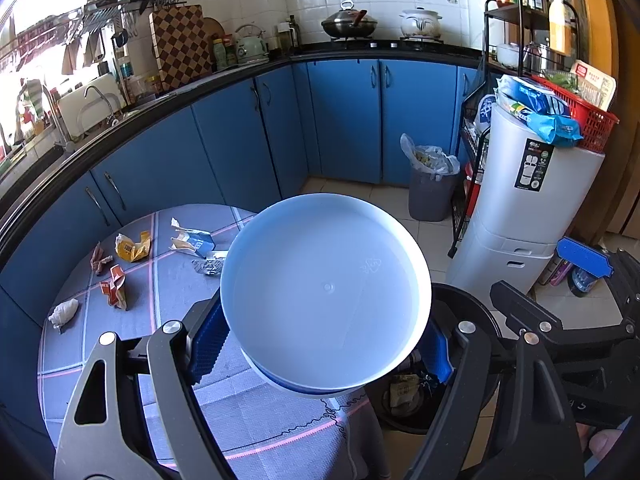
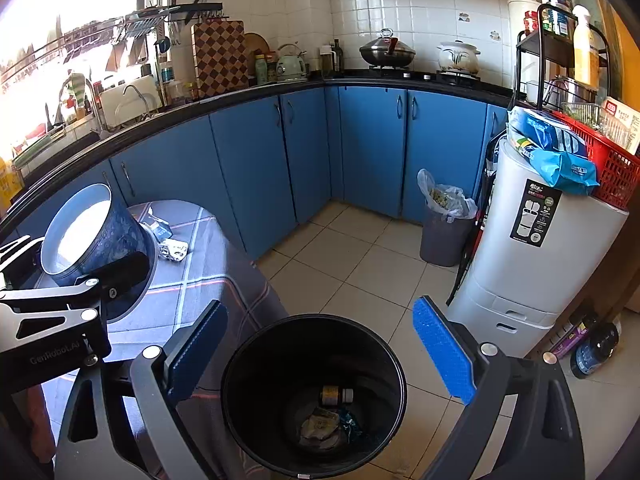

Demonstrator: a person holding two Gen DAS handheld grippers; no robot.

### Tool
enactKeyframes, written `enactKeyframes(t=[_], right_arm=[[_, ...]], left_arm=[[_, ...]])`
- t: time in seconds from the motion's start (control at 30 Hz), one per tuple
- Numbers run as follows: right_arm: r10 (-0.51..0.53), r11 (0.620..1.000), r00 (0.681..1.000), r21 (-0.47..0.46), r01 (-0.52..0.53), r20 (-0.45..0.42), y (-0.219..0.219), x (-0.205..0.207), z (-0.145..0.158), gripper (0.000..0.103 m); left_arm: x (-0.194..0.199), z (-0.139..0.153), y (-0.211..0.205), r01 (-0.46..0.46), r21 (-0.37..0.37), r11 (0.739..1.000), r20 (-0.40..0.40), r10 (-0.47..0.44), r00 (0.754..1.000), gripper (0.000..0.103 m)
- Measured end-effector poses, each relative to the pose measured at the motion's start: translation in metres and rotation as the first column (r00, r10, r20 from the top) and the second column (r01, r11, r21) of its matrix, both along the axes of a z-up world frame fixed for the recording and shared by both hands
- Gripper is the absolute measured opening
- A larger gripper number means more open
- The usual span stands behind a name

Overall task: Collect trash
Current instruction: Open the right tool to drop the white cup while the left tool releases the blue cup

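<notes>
We've got the left gripper (image 1: 320, 356) clamped on a smooth white plastic tub (image 1: 326, 292), ribbed blue pads pressing both sides of its wall. It's tilted so its round open mouth faces the camera, and it blocks most of what's beyond the fingertips. From the right wrist view the same tub (image 2: 90, 236) shows a dark bluish outer wall.

Our right gripper (image 2: 320, 360) is spread wide with nothing between the fingers. Right below the gap sits a round black bin (image 2: 312, 392) on the tiled floor, glossy inside, with a small jar and some crumpled wrappers at the bottom. Can't really make out what the wrappers are.

Left of the left fingers, on the grey checked tablecloth (image 1: 132, 332), the trash is still lying loose: a white tissue wad (image 1: 63, 313), an orange wrapper (image 1: 115, 286), a yellow wrapper (image 1: 133, 246), and a torn blue-white carton (image 1: 192, 240). A foil blister pack (image 1: 208, 266) is partly hidden behind the tub's rim.

Further off, a grey bin (image 2: 444, 236) with a plastic liner stands by the blue cabinets.
</notes>
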State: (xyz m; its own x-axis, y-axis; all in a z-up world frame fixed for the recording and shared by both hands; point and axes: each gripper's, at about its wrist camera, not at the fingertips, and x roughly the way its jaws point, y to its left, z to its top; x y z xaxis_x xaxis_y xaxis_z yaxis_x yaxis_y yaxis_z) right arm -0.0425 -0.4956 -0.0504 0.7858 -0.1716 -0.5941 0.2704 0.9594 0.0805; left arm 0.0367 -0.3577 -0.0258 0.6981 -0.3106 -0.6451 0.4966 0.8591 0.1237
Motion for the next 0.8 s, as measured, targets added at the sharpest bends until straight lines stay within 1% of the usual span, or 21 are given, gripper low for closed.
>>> enactKeyframes(t=[0.17, 0.33, 0.47, 0.57, 0.7, 0.8], right_arm=[[-0.023, 1.000, 1.000, -0.010, 0.023, 0.002, -0.006, -0.005, 0.000, 0.091], [-0.093, 0.995, 0.996, -0.029, 0.093, -0.001, -0.019, -0.015, 0.000, 0.091], [-0.136, 0.991, 0.991, -0.013, 0.136, -0.003, -0.034, -0.023, -0.002, 0.091], [-0.151, 0.988, 0.989, -0.008, 0.151, -0.004, -0.041, -0.026, -0.003, 0.091], [-0.154, 0.988, 0.988, -0.004, 0.154, -0.006, -0.044, -0.026, -0.005, 0.091], [-0.147, 0.989, 0.989, 0.001, 0.147, -0.012, -0.042, -0.023, -0.007, 0.091]], left_arm=[[-0.001, -0.001, -0.009, 0.020, 0.010, 1.000, -0.004, -0.020, 1.000, 0.079], [-0.003, -0.002, -0.022, 0.049, 0.013, 0.999, -0.001, -0.049, 0.999, 0.079], [-0.005, -0.003, -0.035, 0.074, 0.022, 0.997, -0.010, -0.074, 0.997, 0.080], [-0.007, -0.002, -0.042, 0.069, 0.028, 0.997, 0.018, -0.069, 0.997, 0.096], [-0.009, 0.000, -0.043, 0.064, 0.032, 0.997, 0.057, -0.066, 0.996, 0.099], [-0.007, -0.002, -0.041, 0.055, 0.039, 0.998, 0.057, -0.057, 0.997, 0.099]])
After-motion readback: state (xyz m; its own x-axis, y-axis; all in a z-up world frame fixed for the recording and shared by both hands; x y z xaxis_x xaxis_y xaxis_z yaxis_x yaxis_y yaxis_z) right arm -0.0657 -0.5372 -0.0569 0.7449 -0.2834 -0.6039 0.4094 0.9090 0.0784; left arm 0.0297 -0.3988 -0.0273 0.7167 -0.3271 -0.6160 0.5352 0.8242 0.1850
